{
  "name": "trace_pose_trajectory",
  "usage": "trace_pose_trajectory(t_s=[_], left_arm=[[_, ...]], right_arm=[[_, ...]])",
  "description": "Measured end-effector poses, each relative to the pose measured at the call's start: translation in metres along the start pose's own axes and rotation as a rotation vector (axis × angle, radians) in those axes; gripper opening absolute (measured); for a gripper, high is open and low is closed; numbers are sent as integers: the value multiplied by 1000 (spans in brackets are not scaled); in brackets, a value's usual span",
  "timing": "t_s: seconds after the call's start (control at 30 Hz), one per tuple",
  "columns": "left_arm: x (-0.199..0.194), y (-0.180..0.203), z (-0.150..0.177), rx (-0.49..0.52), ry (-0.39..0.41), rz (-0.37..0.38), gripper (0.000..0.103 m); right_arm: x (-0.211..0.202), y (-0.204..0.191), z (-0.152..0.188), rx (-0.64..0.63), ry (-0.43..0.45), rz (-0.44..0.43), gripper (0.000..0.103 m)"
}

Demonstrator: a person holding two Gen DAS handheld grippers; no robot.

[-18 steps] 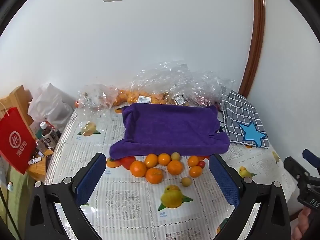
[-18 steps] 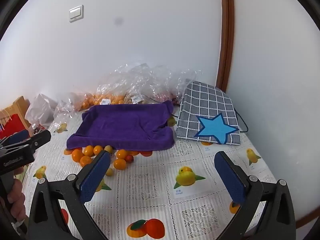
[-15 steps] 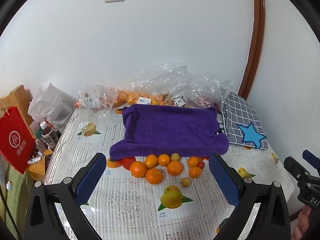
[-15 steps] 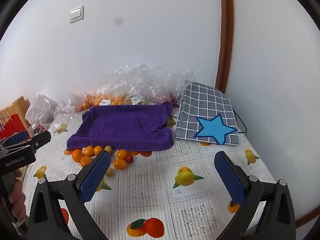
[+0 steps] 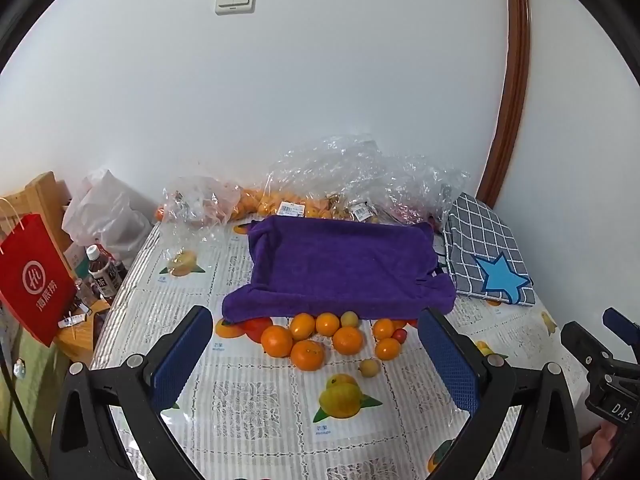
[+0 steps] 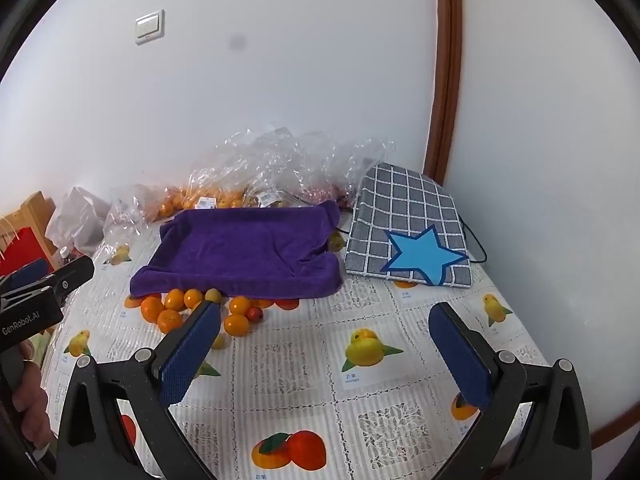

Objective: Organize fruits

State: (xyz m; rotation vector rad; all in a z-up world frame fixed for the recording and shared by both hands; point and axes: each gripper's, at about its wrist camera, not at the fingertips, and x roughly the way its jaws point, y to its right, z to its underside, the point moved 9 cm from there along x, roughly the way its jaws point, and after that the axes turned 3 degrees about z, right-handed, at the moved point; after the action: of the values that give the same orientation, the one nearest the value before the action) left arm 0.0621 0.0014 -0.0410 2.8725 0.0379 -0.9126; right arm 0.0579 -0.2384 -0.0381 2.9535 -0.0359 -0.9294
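Note:
Several oranges [image 5: 308, 354] lie in a loose cluster on the tablecloth, just in front of a purple towel-lined tray [image 5: 340, 268]. Small yellowish fruits [image 5: 369, 368] and a small red fruit [image 5: 399, 334] lie among them. The cluster also shows in the right wrist view [image 6: 236, 324], left of centre, before the tray [image 6: 240, 252]. My left gripper [image 5: 316, 364] is open and empty, held above the table short of the fruit. My right gripper [image 6: 324, 352] is open and empty, to the right of the cluster.
Clear plastic bags with more oranges [image 5: 320, 196] lie against the back wall. A checked pad with a blue star [image 5: 488, 256] lies right of the tray. A red paper bag [image 5: 32, 276] and bottles [image 5: 104, 272] stand off the table's left edge.
Both grippers have drifted slightly, so the scene sits a little lower and farther in each view. The fruit has not moved and both grippers stay open.

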Motion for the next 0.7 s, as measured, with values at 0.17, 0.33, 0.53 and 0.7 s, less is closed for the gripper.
trace_pose_trajectory(t_s=[0.17, 0.33, 0.53, 0.7], left_arm=[[-2, -3, -3, 4, 5, -9, 103], [-4, -8, -2, 1, 6, -9, 103], [-4, -9, -2, 6, 7, -16, 103], [-1, -13, 1, 1, -1, -18, 103]], right_arm=[[-3, 1, -1, -2, 4, 3, 102], [-2, 0, -1, 4, 0, -3, 102], [1, -3, 0, -2, 0, -4, 102], [3, -4, 2, -5, -3, 4, 102]])
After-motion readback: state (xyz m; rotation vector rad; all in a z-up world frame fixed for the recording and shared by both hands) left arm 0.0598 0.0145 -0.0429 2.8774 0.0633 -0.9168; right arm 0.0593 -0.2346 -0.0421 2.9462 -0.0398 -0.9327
